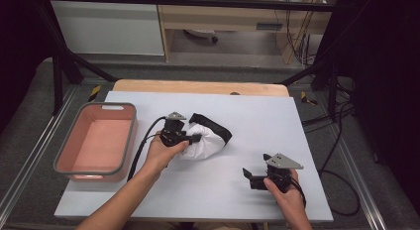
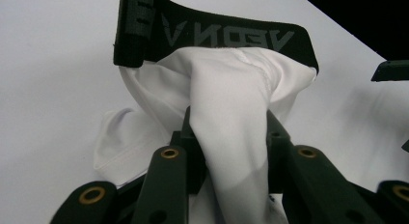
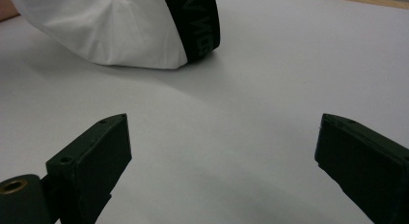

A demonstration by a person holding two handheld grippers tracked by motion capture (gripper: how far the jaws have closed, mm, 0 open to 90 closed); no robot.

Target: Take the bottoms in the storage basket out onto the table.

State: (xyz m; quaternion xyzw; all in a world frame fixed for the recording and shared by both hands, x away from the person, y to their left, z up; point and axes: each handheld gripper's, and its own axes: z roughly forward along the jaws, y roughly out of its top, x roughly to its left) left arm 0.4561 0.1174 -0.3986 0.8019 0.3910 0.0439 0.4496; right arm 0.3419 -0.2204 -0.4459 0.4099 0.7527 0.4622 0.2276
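Note:
A white garment (image 1: 210, 141) with a black lettered waistband (image 1: 213, 123) lies bunched in the middle of the white table top. My left gripper (image 1: 195, 139) reaches into it from the left. In the left gripper view the left gripper (image 2: 229, 137) is shut on a fold of the white cloth (image 2: 231, 103), and the waistband (image 2: 231, 38) arches behind the fold. My right gripper (image 1: 248, 176) sits lower right on the table, apart from the garment. It (image 3: 222, 151) stands open with nothing between its fingers, and the garment (image 3: 111, 26) lies ahead of it at the upper left.
A pink basket with a grey rim (image 1: 132, 136) stands at the table's left edge. The white board (image 1: 277, 121) covers a wooden table whose far edge (image 1: 198, 86) shows behind it. Black frame struts and cables run around the table.

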